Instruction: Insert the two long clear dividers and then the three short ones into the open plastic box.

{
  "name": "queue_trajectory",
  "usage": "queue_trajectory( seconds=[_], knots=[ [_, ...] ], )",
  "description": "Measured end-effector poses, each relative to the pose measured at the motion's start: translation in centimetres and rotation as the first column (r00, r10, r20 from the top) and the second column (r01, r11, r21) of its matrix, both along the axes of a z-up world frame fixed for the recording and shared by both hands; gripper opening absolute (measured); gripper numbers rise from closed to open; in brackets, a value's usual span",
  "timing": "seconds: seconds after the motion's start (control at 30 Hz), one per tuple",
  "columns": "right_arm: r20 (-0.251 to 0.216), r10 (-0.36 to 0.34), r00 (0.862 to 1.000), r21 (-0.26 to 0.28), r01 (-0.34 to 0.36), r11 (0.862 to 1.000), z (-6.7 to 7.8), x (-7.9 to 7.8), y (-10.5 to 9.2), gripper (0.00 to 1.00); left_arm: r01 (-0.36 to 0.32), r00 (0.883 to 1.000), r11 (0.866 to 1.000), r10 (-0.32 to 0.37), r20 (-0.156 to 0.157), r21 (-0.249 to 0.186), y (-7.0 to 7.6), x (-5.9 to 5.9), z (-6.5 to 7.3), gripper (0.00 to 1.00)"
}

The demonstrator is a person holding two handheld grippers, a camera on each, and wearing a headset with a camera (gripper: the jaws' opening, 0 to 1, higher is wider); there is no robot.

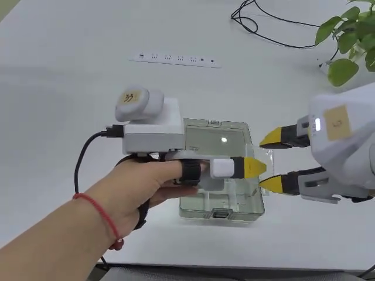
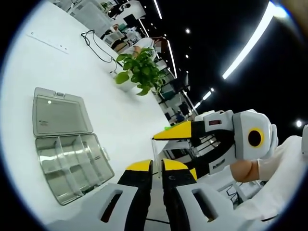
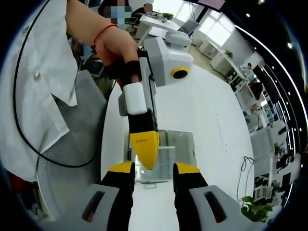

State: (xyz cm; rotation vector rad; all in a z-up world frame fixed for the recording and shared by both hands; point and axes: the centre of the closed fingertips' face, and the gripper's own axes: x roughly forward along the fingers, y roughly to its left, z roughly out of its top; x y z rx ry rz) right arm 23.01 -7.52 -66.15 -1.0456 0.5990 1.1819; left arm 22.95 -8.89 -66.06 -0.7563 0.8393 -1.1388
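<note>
Left gripper (image 2: 157, 166): jaws nearly closed, only a narrow slit between the yellow tips. The edge of a thin clear divider (image 2: 158, 150) rises out of that slit. It is faint against the background, so you have it pinched as far as the left gripper view shows.

Right gripper (image 3: 154, 167): jaws wide apart, nothing between the pads. In the right gripper view the left gripper's yellow tip hangs in the middle of the frame, just above the gap between your own two jaws. No contact can be made out.

Head view: your left hand (image 1: 146, 187), with a red string (image 1: 99, 213) at the wrist, holds the left gripper across the centre of the frame, tip pointing right. The right gripper comes in from the right edge. Its upper and lower jaws bracket the left tip at centre right.

The box (image 1: 220, 212) sits on the white table (image 1: 88, 88) at centre, partly under the left gripper. Its lid (image 1: 217, 139) is open and lying flat beyond it.

In the left gripper view the box is at lower left. Clear strips already stand in the tray and split it into compartments. I cannot tell the exact count.

- Upper centre of the head view: a white power strip (image 1: 176, 59).
- Top right: a black cable (image 1: 263, 29) and a leafy plant (image 1: 351, 35).
</note>
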Motion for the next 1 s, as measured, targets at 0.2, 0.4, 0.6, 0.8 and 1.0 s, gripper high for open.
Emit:
queue_trajectory(
  seconds=[0.2,0.4,0.6,0.8,1.0],
  knots=[
    [-0.002,0.0,1.0,-0.003,0.0,1.0,0.0,-0.1,0.0,0.33,0.004,1.0,1.0,-0.004,-0.005,-0.006,-0.1,-0.2,0.0,0.0],
    [-0.001,0.003,1.0,-0.01,-0.003,1.0,-0.1,-0.3,-0.1,0.33,-0.007,1.0,1.0,0.006,-0.022,-0.007,-0.2,-0.4,-0.1,0.0],
    [0.007,0.012,1.0,-0.009,-0.012,1.0,-0.1,-0.3,0.0,0.33,-0.025,0.999,1.0,0.024,-0.038,-0.017,-0.1,-0.2,-0.2,0.0],
    [-0.042,-0.01,0.999,0.078,0.013,0.997,1.2,-0.1,0.3,0.34,-0.02,0.999,1.0,0.02,0.051,0.01,0.5,0.2,-0.4,0.0],
    [-0.176,0.006,0.984,0.187,0.028,0.982,2.9,0.0,-0.2,0.29,0.111,0.928,0.99,-0.136,0.347,0.092,0.5,-1.3,0.4,0.0]
  ],
)
